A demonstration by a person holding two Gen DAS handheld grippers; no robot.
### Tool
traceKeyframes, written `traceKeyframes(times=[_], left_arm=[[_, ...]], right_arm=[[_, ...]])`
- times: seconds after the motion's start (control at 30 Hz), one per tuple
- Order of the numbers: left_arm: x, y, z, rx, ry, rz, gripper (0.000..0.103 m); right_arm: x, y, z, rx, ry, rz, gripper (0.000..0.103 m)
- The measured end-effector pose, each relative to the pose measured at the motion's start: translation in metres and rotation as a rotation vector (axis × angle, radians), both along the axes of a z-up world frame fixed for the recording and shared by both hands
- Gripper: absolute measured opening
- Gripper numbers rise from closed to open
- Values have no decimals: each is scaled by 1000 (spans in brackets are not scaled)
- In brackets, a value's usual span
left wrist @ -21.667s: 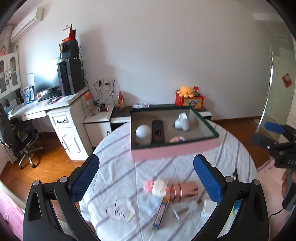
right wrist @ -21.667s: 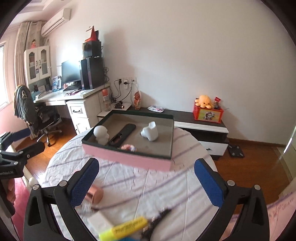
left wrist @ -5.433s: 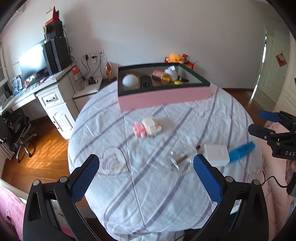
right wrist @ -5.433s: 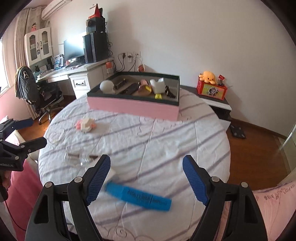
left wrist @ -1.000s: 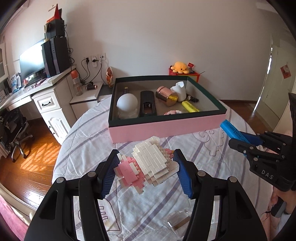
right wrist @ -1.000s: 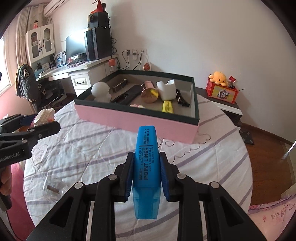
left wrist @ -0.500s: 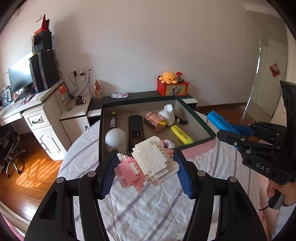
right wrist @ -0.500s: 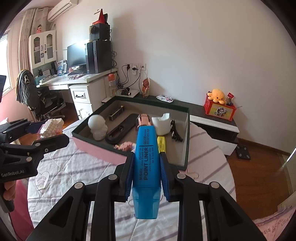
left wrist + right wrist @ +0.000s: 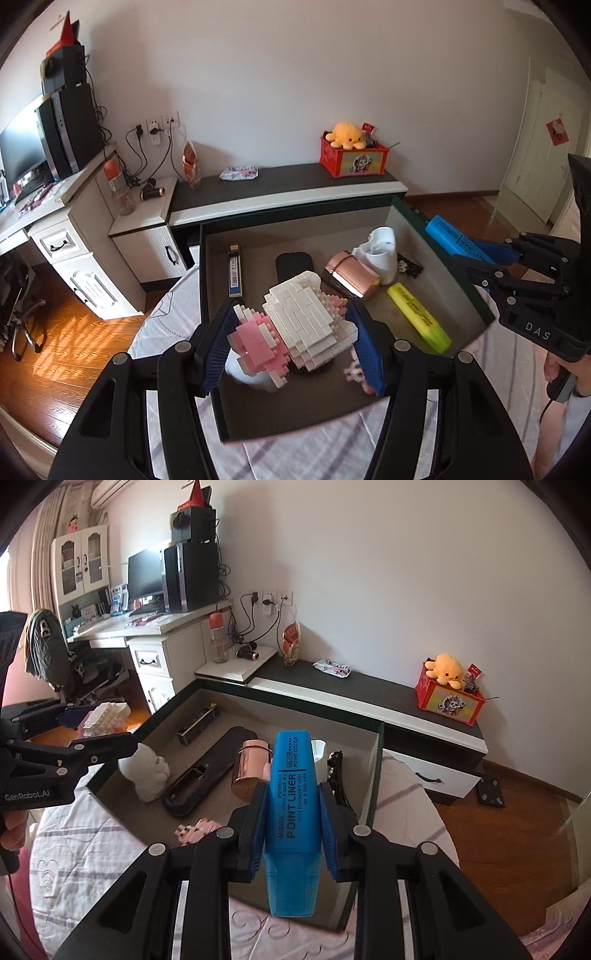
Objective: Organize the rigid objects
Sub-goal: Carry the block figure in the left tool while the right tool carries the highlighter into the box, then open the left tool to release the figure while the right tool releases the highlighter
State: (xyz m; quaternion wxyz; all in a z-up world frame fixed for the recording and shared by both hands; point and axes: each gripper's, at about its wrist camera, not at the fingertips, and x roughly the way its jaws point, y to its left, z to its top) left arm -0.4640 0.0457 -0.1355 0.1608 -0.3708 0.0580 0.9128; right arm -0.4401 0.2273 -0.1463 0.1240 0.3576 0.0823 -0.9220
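The left gripper [image 9: 291,343] held the block figure [image 9: 295,326] tight between its jaws, over the lower left part of the open box [image 9: 210,295], above its floor. The right gripper [image 9: 293,827] clamped the blue highlighter [image 9: 293,805], whose long axis ran along the jaws toward the box's far wall. Free floor lay directly below each load, near the yellow highlighter [image 9: 419,317] and the remote [image 9: 207,775], so lowering and releasing seemed next.

Round table [image 9: 92,845], striped cloth, pink box [image 9: 218,387]
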Motion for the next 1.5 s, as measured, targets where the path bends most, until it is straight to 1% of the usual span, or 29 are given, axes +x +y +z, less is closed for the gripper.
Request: traceKeyframes(times=[0.1, 0.17, 0.27, 0.47, 0.6, 0.73, 0.8, 0.87, 0.9, 0.93, 1.13, 1.3, 1.37, 1.4, 1.43, 1.5], left_arm=[[-21, 4, -9, -18, -21, -5, 61], [-36, 7, -16, -35, -36, -8, 61], [-53, 6, -23, -38, -57, -2, 61], [-70, 4, -39, -69, -84, 20, 61], [-75, 0, -46, -58, -88, 38, 61], [-76, -2, -50, -53, -79, 52, 61], [-76, -3, -50, -45, -76, 53, 62], [-75, -5, -49, -32, -67, 57, 66], [-74, -6, -49, -28, -65, 58, 72], [-74, -7, -49, -26, -63, 59, 75], [-72, -7, -49, -32, -53, 56, 76], [-72, -8, -50, -17, -60, 53, 77], [-72, -8, -50, -19, -60, 51, 78], [-72, -7, -50, -20, -61, 51, 78], [-71, -7, -50, -22, -60, 51, 79], [-70, -6, -49, -26, -54, 52, 79]], right_arm=[[-25, 2, -9, 33, -12, -23, 27], [-36, 6, -14, 37, -19, -34, 27], [-53, 12, -22, 48, -33, -52, 27], [-81, 21, -40, 77, -70, -79, 27], [-92, 21, -45, 103, -88, -82, 27], [-100, 24, -49, 113, -113, -89, 27], [-101, 23, -49, 119, -112, -91, 27], [-103, 22, -49, 133, -113, -90, 27], [-105, 21, -50, 141, -113, -92, 27], [-106, 21, -50, 144, -114, -93, 27], [-107, 16, -50, 181, -119, -92, 27], [-106, 16, -50, 192, -113, -99, 27], [-104, 17, -50, 193, -109, -106, 29], [-103, 16, -49, 190, -104, -101, 34], [-102, 15, -48, 189, -102, -96, 36], [-100, 15, -48, 191, -97, -92, 38]])
